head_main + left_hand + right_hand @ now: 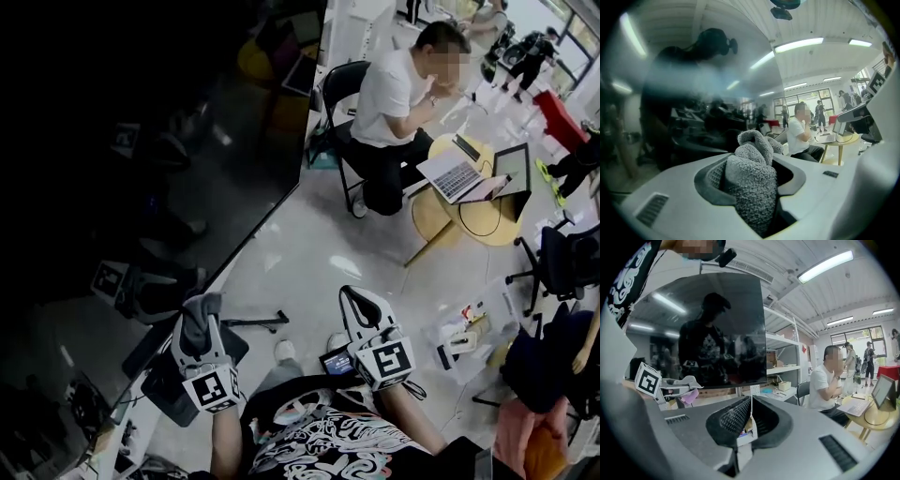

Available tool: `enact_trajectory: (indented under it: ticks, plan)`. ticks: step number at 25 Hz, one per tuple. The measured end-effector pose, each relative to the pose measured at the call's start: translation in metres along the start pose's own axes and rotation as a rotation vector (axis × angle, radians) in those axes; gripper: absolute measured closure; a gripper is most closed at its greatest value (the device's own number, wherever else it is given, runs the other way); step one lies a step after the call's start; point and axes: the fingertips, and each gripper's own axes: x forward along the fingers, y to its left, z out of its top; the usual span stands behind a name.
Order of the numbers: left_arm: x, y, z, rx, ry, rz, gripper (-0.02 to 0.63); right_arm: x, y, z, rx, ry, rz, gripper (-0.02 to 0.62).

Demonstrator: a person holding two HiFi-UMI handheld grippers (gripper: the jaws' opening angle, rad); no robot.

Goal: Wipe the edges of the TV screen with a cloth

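The TV screen is a large dark panel filling the left of the head view, with its lower edge running diagonally down to the left. My left gripper hovers just right of that lower edge, shut on a grey terry cloth that bulges from its tips. The left gripper view shows the cloth wedged between the jaws, with the dark screen close ahead. My right gripper is held out over the floor, shut and empty. From the right gripper, the screen stands ahead and the left gripper is at the left.
A seated person on a black chair works at a round wooden table with laptops. A black office chair and loose clutter stand at the right. A black stand leg lies on the floor. Shelves flank the screen.
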Motion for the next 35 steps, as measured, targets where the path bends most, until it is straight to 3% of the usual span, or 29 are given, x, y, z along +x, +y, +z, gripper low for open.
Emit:
enact_trajectory:
  ticks: [8, 16, 35]
  plan:
    - [0.004, -0.001, 0.004, -0.053, 0.011, 0.106, 0.410, 0.013, -0.030, 0.006, -0.004, -0.006, 0.061, 0.565]
    - [0.009, -0.005, 0.007, -0.069, 0.008, 0.160, 0.410, 0.016, -0.046, 0.007, 0.003, -0.005, 0.093, 0.565]
    - [0.023, -0.021, 0.012, -0.087, -0.002, 0.161, 0.410, 0.006, -0.062, -0.001, 0.016, 0.002, 0.105, 0.565]
